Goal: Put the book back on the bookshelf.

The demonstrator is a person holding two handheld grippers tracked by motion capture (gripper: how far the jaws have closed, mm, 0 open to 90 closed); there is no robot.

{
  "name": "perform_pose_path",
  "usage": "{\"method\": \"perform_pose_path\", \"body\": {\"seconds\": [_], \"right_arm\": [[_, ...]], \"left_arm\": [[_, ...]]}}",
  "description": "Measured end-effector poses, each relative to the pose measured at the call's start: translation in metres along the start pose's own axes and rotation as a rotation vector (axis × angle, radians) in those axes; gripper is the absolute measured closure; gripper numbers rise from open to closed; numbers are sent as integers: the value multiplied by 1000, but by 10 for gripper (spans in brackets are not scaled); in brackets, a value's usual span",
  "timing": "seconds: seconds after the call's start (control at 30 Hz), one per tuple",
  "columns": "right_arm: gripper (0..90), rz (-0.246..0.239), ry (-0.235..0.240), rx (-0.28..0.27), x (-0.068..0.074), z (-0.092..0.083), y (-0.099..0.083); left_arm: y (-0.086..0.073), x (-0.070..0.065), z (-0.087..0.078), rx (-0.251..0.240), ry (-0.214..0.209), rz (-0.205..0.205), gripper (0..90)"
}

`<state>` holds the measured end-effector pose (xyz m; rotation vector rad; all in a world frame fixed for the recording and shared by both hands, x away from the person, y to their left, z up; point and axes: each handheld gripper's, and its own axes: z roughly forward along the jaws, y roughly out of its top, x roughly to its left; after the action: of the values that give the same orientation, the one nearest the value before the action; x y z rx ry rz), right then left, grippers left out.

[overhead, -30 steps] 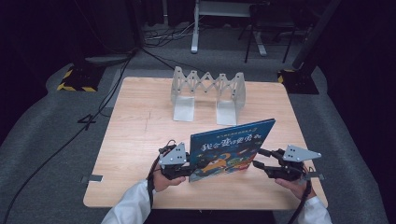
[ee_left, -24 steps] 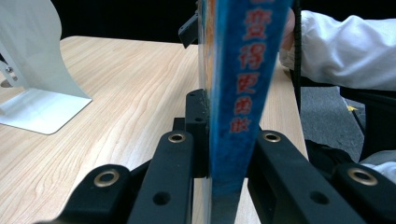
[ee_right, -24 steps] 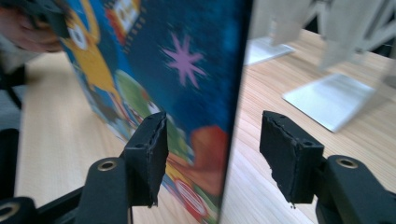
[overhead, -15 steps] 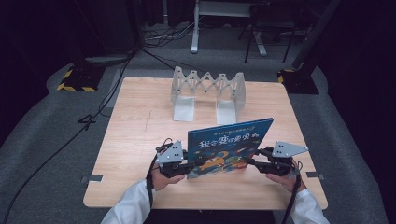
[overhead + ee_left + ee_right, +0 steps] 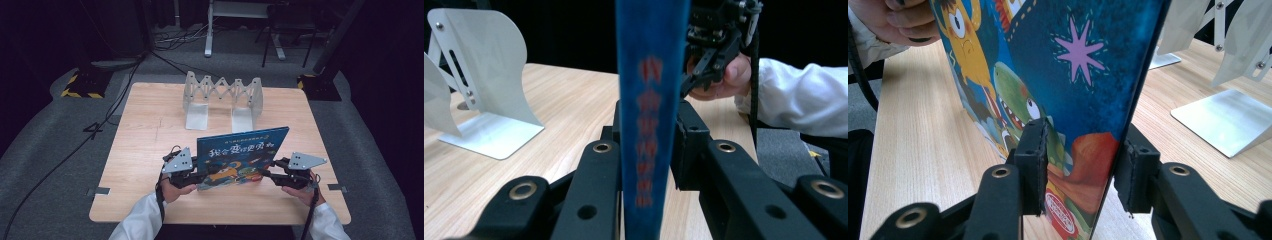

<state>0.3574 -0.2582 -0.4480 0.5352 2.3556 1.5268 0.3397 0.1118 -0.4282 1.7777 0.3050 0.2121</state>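
A blue picture book point(image 5: 240, 155) with cartoon monsters on its cover stands upright on its bottom edge near the table's front. My left gripper point(image 5: 200, 176) holds its lower left corner. In the left gripper view the blue spine point(image 5: 644, 100) runs up between the jaws of my left gripper point(image 5: 646, 145), which have just been opening slightly and still touch it. My right gripper point(image 5: 265, 175) is at the lower right corner. Its jaws have just been closing, and in the right gripper view my right gripper point(image 5: 1080, 165) has one pad on the cover point(image 5: 1083, 75) and one behind.
A white folding book rack point(image 5: 222, 97) stands at the far side of the wooden table point(image 5: 150, 130), beyond the book; its metal plates point(image 5: 479, 75) show at the left gripper view's left. Black cables and stand bases lie on the grey floor around.
The right gripper has moved left onto the book's right edge and its jaws have narrowed around it. The book has shifted slightly left. The left hand has stayed put.
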Motion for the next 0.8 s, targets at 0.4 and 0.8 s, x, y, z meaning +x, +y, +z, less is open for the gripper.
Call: {"method": "perform_pose_path", "body": {"seconds": [0.4,0.8], "right_arm": [[607,0,-21,-6,-2,14,5],[582,-4,-68,-7,-10,26,10]], "left_arm": [[1,8,-4,-47,38,-10,757],[8,7,-1,-16,65,48,808]]}}
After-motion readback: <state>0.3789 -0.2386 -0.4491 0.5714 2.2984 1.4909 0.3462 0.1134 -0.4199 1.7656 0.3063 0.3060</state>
